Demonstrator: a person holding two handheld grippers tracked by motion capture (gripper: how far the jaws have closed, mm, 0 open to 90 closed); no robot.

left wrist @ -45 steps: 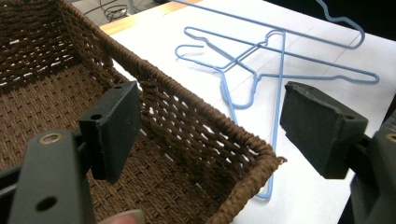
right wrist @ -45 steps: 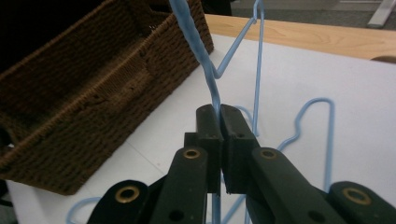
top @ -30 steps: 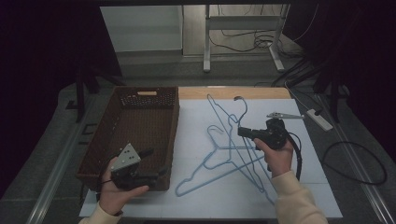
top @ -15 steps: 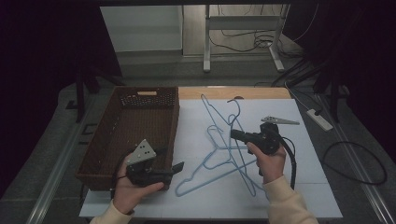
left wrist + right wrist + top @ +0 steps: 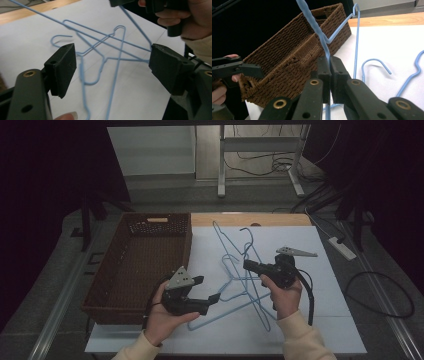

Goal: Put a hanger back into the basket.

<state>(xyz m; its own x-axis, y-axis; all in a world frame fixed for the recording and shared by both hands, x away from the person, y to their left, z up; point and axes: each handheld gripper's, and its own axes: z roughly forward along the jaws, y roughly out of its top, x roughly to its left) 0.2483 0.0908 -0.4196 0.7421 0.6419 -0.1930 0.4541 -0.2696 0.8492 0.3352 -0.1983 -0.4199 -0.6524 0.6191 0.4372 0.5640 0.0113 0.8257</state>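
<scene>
Blue wire hangers (image 5: 235,280) lie tangled on the white sheet (image 5: 320,285) in the middle of the table. My right gripper (image 5: 246,264) is shut on the twisted neck of one hanger (image 5: 324,42), whose hook rises above the jaws (image 5: 329,62). My left gripper (image 5: 209,289) is open, held just left of the pile at the sheet's front. In the left gripper view its pads (image 5: 62,67) stand wide apart, with the hangers' crossed wires (image 5: 110,58) seen between them and nothing held. The right hand (image 5: 175,22) shows at the top.
A brown woven basket (image 5: 137,265) stands at the left, its long side (image 5: 294,57) along the sheet's edge. A bare wooden strip (image 5: 270,219) runs along the back. A power strip (image 5: 342,248) and cables lie off the table at right.
My left gripper has moved right from the basket's front corner to the hangers. The right gripper has shifted a little left with the hanger in it.
</scene>
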